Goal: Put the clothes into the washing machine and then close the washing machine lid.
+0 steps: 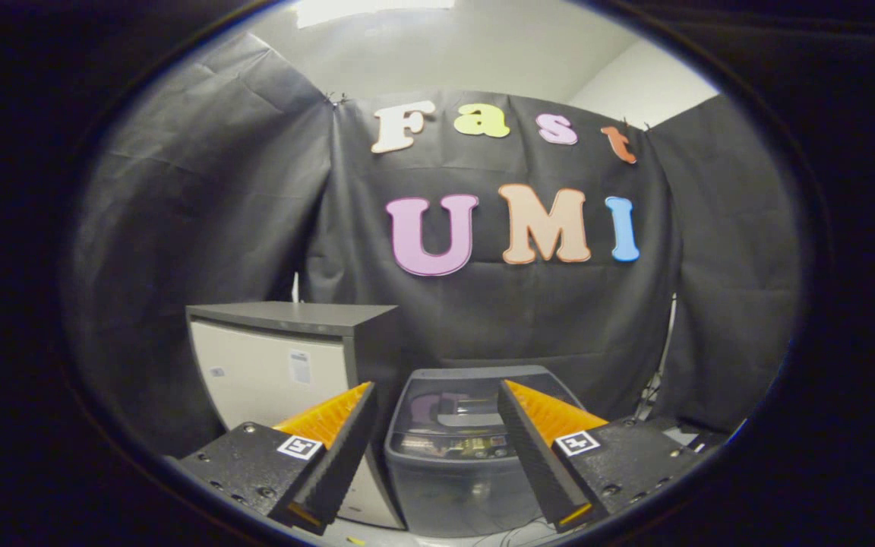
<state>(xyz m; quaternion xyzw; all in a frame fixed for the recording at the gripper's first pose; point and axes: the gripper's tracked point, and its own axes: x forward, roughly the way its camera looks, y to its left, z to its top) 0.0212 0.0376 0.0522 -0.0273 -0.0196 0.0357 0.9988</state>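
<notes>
Gripper (435, 414): one, two fingers spread wide, nothing between the pads.
Washing machine (456, 463): one, small, grey, just ahead of the fingers and seen through their gap; lid (464, 403) shut, glossy.
Cabinet (285, 365): one, pale with grey top, close beside the machine, behind one finger.
Booth wall (202, 205): black cloth behind both.

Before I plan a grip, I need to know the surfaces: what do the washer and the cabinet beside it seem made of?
The washer, beyond the open gripper, looks like grey moulded plastic; its lid seems glossy and see-through, catching reflections. The cabinet looks like matt painted metal or laminate: flat pale panels, dark top. I can't tell which.
</notes>
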